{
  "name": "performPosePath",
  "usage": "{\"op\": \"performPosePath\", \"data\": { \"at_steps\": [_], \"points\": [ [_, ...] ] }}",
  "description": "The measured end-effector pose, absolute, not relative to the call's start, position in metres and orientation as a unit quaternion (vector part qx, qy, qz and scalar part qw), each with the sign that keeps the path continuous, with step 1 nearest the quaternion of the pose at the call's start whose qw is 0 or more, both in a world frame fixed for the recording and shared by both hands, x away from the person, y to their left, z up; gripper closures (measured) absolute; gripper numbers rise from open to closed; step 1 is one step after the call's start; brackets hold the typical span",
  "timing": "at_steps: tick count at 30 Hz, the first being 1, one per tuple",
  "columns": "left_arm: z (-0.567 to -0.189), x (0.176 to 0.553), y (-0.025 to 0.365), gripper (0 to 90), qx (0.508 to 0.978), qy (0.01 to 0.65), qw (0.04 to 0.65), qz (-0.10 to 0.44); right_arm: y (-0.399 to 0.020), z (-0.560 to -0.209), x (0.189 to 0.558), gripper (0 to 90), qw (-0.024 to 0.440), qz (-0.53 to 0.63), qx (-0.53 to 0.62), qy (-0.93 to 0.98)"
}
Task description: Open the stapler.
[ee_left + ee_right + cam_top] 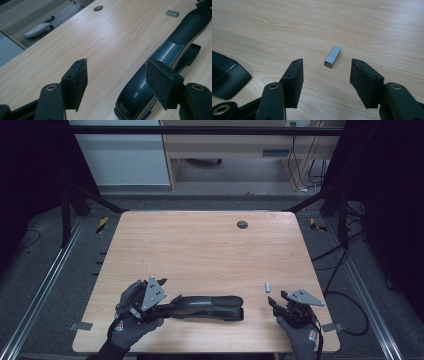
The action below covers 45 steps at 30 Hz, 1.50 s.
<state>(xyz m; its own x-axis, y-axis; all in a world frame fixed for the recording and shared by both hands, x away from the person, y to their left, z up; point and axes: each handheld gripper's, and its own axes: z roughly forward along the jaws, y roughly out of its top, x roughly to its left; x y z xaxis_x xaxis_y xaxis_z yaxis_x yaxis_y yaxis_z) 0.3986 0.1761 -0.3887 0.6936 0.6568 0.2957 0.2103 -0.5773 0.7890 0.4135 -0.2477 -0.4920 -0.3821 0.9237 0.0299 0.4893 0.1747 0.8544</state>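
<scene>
Near edge of the light wood-grain surface (200, 245): two gloved hands are seen, each holding a black two-jaw tool.

Left tool (167, 305): jaws spread wide, nothing held. Its right pad is seen over the rear end of a long black and dark-grey plastic stapler (160, 65); contact cannot be told. Its left pad hangs over bare wood.

Stapler: glossy rounded top arm, flat black base beneath, small white lettering at the rear end. It lies flat along the near edge, rear at the left tool, nose pointing toward the right tool.

Right tool (325, 81): jaws spread wide, nothing held. A small silver metal block of staples (333, 56) lies on the surface just beyond the jaw tips, roughly in line with the gap, touching neither pad. A corner of the stapler is seen at the left of the right gripper view.

Staple block: rectangular, fine ribbing on top, apart from the stapler's nose.

Farther off: a dark round grommet hole (242, 224) is set near the far edge.
</scene>
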Motion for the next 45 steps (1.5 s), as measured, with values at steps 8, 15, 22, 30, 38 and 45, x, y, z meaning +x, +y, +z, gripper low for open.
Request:
{"op": "performPosePath", "data": {
  "at_steps": [8, 15, 22, 30, 38, 45],
  "points": [
    [-0.389, 0.392, 0.162, 34.4, 0.854, 0.23, 0.363, 0.293, -0.247, -0.492, 0.414, 45.0, 0.262, 0.415, 0.49, 0.721],
    [-0.391, 0.388, 0.148, 35.1, 0.863, 0.209, 0.353, 0.294, -0.247, -0.492, 0.414, 45.1, 0.263, 0.415, 0.488, 0.722],
    [-0.394, 0.384, 0.135, 35.1, 0.869, 0.19, 0.345, 0.3, -0.246, -0.492, 0.414, 45.3, 0.261, 0.415, 0.488, 0.722],
    [-0.399, 0.38, 0.122, 34.7, 0.877, 0.17, 0.328, 0.308, -0.247, -0.492, 0.414, 45.4, 0.258, 0.417, 0.489, 0.722],
    [-0.4, 0.377, 0.11, 34.2, 0.88, 0.154, 0.318, 0.317, -0.247, -0.492, 0.414, 45.8, 0.256, 0.418, 0.49, 0.721],
    [-0.404, 0.374, 0.103, 33.6, 0.881, 0.143, 0.313, 0.324, -0.247, -0.492, 0.414, 45.9, 0.259, 0.416, 0.488, 0.722]
  ]
}}
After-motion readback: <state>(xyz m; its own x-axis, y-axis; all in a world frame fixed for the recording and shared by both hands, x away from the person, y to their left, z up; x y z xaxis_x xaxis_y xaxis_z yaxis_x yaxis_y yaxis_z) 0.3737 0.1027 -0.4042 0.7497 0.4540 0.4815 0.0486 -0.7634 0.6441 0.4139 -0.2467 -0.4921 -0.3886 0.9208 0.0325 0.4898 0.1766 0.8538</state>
